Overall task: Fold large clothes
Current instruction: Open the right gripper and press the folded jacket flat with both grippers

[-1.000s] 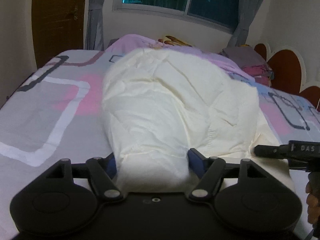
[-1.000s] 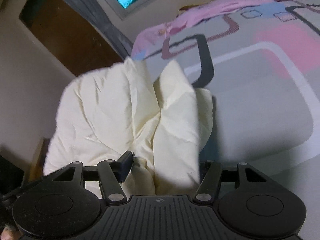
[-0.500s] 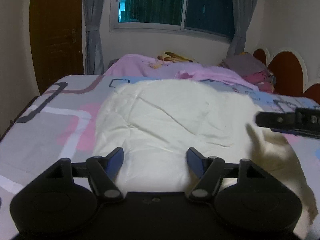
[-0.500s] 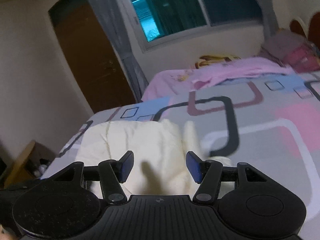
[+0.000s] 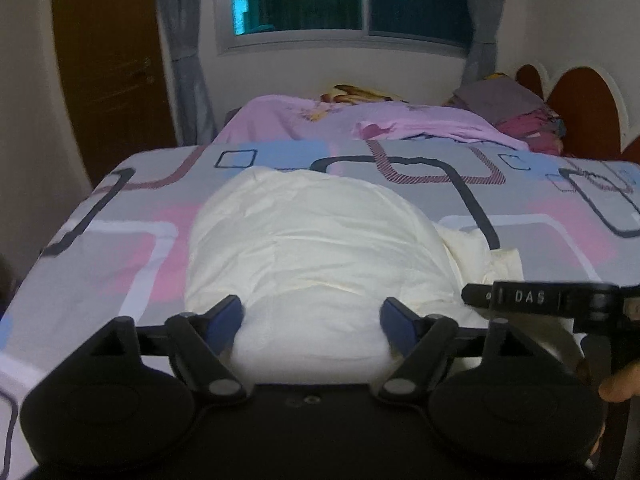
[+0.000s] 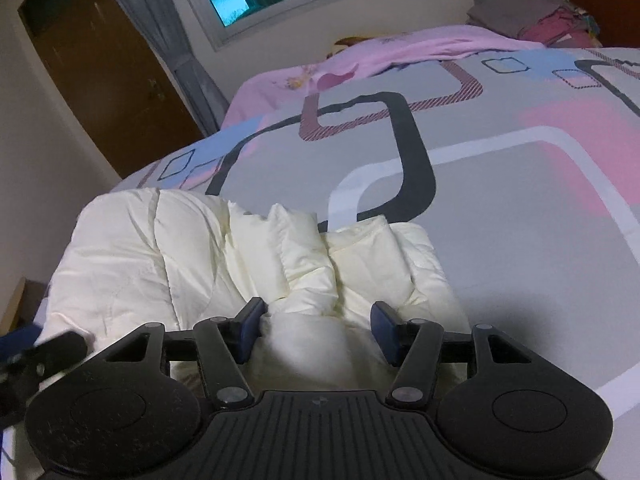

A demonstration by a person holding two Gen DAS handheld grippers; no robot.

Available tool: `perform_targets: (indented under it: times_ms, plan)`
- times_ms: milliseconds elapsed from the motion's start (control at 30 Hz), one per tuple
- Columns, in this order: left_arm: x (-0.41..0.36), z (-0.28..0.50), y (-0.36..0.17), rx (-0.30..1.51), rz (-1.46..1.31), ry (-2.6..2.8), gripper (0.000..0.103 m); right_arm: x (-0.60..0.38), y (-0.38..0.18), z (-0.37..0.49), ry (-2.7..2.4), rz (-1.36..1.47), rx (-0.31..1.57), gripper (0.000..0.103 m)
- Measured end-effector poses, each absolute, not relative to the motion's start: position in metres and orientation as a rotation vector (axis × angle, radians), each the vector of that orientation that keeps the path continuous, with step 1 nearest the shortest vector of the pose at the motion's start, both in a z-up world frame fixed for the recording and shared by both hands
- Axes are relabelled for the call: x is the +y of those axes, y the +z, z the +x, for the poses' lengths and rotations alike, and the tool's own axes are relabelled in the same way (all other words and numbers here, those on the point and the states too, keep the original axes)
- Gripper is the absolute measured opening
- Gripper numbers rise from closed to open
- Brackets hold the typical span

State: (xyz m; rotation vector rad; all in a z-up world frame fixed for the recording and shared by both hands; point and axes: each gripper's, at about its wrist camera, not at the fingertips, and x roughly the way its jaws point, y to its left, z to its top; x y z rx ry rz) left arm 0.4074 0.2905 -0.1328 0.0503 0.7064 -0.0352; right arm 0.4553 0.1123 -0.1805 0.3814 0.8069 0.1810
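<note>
A cream padded garment (image 5: 312,240) lies in a bulky heap on the patterned bed sheet (image 5: 120,248). Its near edge bulges up between the fingers of my left gripper (image 5: 312,316), whose jaws are opening and do not clamp it. In the right wrist view the same garment (image 6: 160,264) shows thick folds. A bunch of it sits between the fingers of my right gripper (image 6: 318,320), touching the left pad with a gap to the right one. The right gripper's side (image 5: 540,298) reaches in from the right, held by a hand (image 5: 620,388). The left gripper (image 6: 40,356) shows at the lower left.
A pink blanket (image 5: 360,124) lies across the far end of the bed. Folded clothes (image 5: 520,112) are piled by the brown headboard (image 5: 580,112). A wooden door (image 5: 108,60) and a curtained window (image 5: 344,0) are behind. The bed's left edge (image 5: 60,240) drops off.
One second ago both grippers held the garment lifted. It has since dropped forward onto the bed. The left jaws now stand wider, and the right gripper has come down close to the cloth.
</note>
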Motion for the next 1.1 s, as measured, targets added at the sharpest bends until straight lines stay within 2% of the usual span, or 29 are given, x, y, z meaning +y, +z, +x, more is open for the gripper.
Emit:
perform_targets:
  times_ms: [300,467,667,767,933,1000,1033,1100]
  plan:
    - [0.290,0.353,-0.115,0.718,0.007,0.037,0.083,0.106,-0.135,0.374,0.299,0.268,0.672,0.057]
    - [0.283,0.327,-0.117,0.738,-0.015,0.078,0.083,0.099,-0.149,0.339,0.271,0.182,0.707,0.057]
    - [0.281,0.302,-0.119,0.752,-0.031,0.135,0.084,0.093,-0.185,0.343,0.248,0.196,0.818,0.057]
    - [0.279,0.286,-0.110,0.738,-0.036,0.153,0.089,0.092,-0.177,0.343,0.267,0.201,0.838,0.057]
    - [0.267,0.252,-0.089,0.693,-0.045,0.177,0.101,0.073,-0.145,0.298,0.335,0.247,0.754,0.057]
    - [0.259,0.238,-0.081,0.690,-0.049,0.177,0.103,0.067,-0.135,0.275,0.353,0.240,0.729,0.072]
    - [0.255,0.230,-0.077,0.687,-0.049,0.176,0.103,0.064,-0.130,0.262,0.353,0.233,0.708,0.091]
    - [0.245,0.213,-0.069,0.684,-0.050,0.174,0.103,0.058,-0.118,0.238,0.372,0.226,0.672,0.094]
